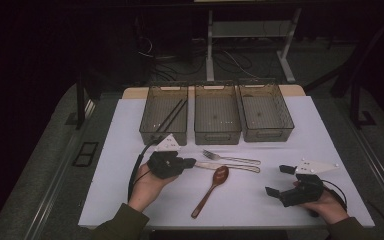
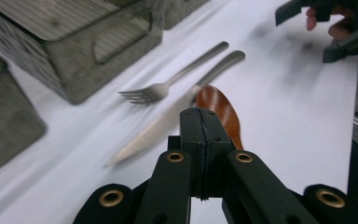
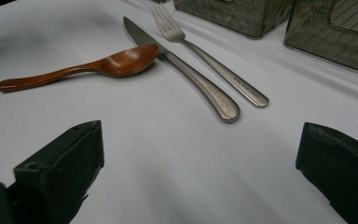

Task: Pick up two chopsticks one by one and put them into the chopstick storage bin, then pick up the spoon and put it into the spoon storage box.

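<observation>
A metal knife (image 1: 230,166) and a metal fork (image 1: 232,158) lie side by side on the white table cover, below the bins. A brown wooden spoon (image 1: 211,190) lies slanted, its bowl beside the knife. My left gripper (image 1: 192,162) is low at the knife's blade end, shut with nothing between its jaws. In the left gripper view the closed jaws (image 2: 200,114) sit just right of the knife blade (image 2: 168,123), over the spoon bowl (image 2: 221,112). My right gripper (image 1: 276,180) rests open at the right, and the right gripper view (image 3: 200,140) shows bare cover between its jaws.
Three translucent bins stand in a row at the back: the left bin (image 1: 162,136) holds dark chopsticks (image 1: 172,115), beside the middle bin (image 1: 217,136) and right bin (image 1: 267,134). The white cover (image 1: 130,200) ends near the person's forearms.
</observation>
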`<action>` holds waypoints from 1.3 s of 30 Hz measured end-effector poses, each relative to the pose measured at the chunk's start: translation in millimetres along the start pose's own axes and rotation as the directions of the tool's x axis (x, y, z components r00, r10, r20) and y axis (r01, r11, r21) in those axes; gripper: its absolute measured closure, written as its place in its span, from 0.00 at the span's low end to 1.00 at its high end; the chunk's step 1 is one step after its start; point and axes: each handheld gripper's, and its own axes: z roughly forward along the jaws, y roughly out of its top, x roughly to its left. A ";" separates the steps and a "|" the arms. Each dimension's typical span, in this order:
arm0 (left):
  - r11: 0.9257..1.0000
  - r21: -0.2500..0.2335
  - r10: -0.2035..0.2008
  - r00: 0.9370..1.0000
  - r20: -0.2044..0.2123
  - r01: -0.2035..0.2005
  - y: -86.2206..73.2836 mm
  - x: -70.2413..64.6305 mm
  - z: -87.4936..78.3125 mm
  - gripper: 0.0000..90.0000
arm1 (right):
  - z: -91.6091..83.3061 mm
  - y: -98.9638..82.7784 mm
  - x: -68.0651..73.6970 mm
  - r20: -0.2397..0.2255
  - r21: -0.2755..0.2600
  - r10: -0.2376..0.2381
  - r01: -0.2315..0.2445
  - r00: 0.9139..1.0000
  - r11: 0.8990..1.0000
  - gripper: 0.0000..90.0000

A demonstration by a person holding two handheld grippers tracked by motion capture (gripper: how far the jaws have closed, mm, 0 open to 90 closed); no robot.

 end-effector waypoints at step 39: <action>0.974 0.201 0.067 0.984 0.165 -0.100 -41.9 -54.4 53.7 0.99 | 1.4 0.0 1.0 0.001 0.007 0.000 0.000 1.000 1.000 0.00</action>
